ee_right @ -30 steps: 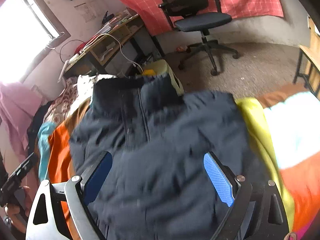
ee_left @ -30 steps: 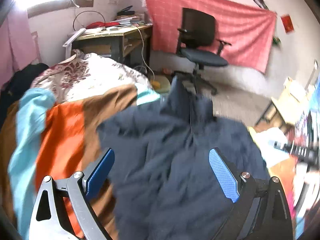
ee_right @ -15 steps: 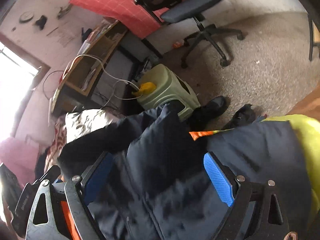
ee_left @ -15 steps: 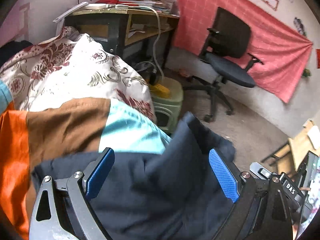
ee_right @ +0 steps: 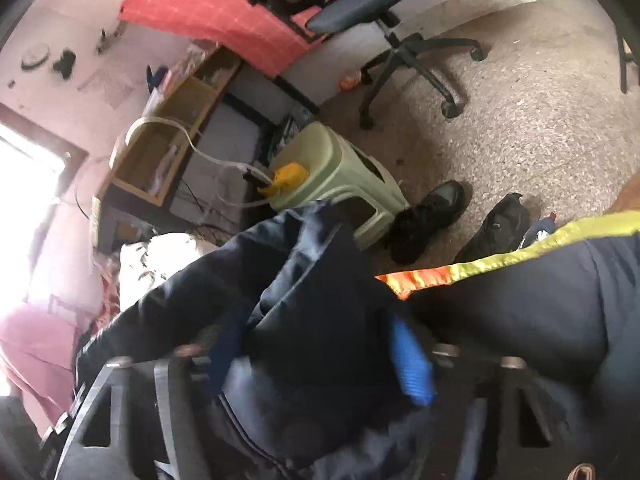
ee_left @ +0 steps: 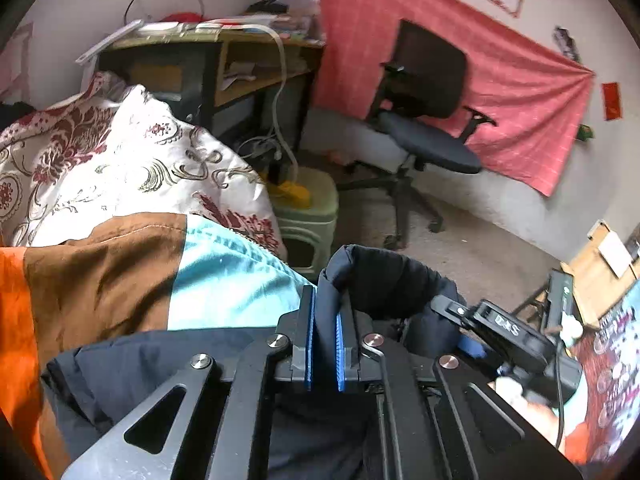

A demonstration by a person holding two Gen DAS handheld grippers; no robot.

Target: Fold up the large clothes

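Left gripper [ee_left: 324, 344] blue pads clamped tight on collar fold of dark navy padded jacket [ee_left: 160, 364]. Right gripper [ee_right: 320, 356] blurred, pads partly closed around jacket [ee_right: 320, 300] bunch; firm grip unclear. Jacket lies on colour-block patchwork bedspread [ee_left: 120, 272], collar overhanging bed edge.

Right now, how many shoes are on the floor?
2 for sure, seen from the right wrist: one black shoe beside the pale green plastic stool, another black shoe just right of it. More may hide behind the dark navy jacket.
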